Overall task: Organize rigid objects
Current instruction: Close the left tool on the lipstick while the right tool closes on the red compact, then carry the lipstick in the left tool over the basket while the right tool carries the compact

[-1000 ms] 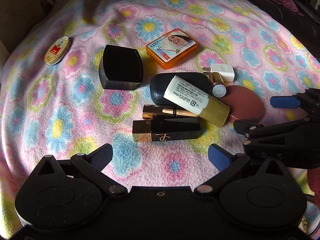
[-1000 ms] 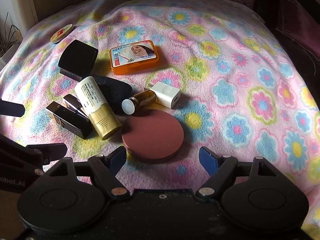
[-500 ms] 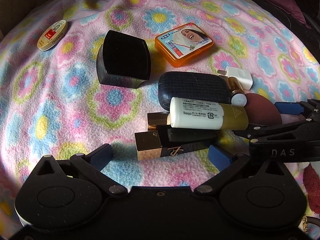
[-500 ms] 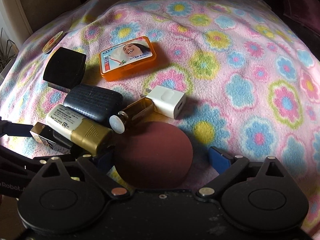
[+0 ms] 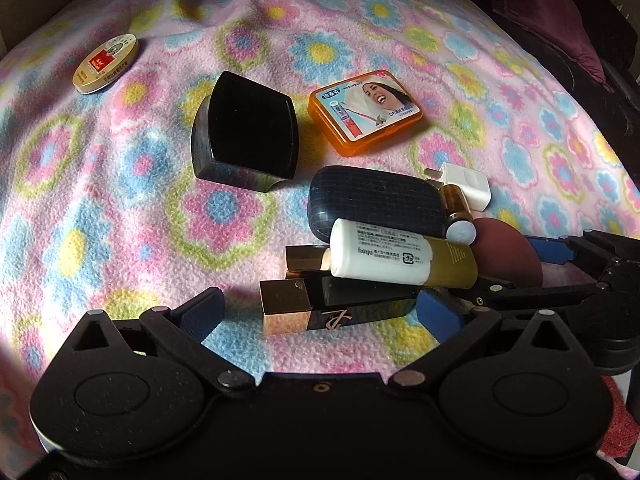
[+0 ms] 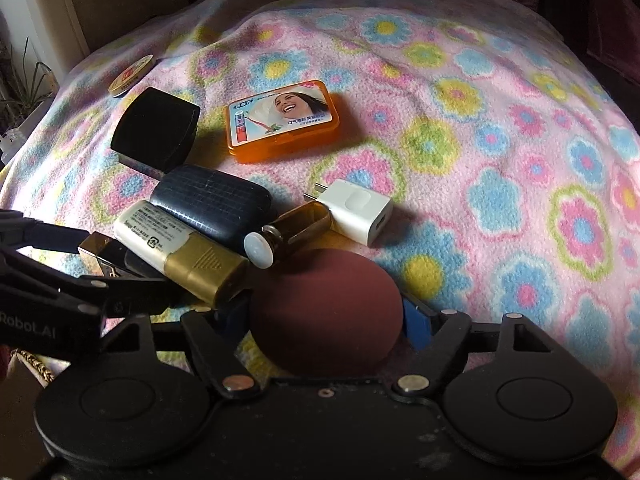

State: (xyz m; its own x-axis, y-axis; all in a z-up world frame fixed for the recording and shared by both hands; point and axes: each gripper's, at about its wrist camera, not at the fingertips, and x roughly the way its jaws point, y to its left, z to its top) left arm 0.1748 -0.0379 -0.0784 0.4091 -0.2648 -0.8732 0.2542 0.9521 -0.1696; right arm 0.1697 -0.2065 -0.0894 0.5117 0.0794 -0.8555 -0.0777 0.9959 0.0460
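The right gripper (image 6: pixel 326 316) has its fingers closed around the maroon round compact (image 6: pixel 326 304), low on the floral blanket (image 6: pixel 500 128). The left gripper (image 5: pixel 320 312) gapes wide, empty, fingers flanking the black-and-gold lipstick box (image 5: pixel 336 308) beneath the white-and-gold tube (image 5: pixel 400 258).

The blanket (image 6: pixel 460 152) is fuzzy, napped fleece cloth, while the black box (image 5: pixel 250 128) beyond the left gripper (image 5: pixel 320 312) shows a glossy, smooth lid. Between the right gripper's (image 6: pixel 324 316) blue fingers, the maroon disc (image 6: pixel 326 304) looks matt. The orange case (image 6: pixel 280 120) ahead looks like translucent plastic, and the white charger (image 6: pixel 356 210) smooth plastic.
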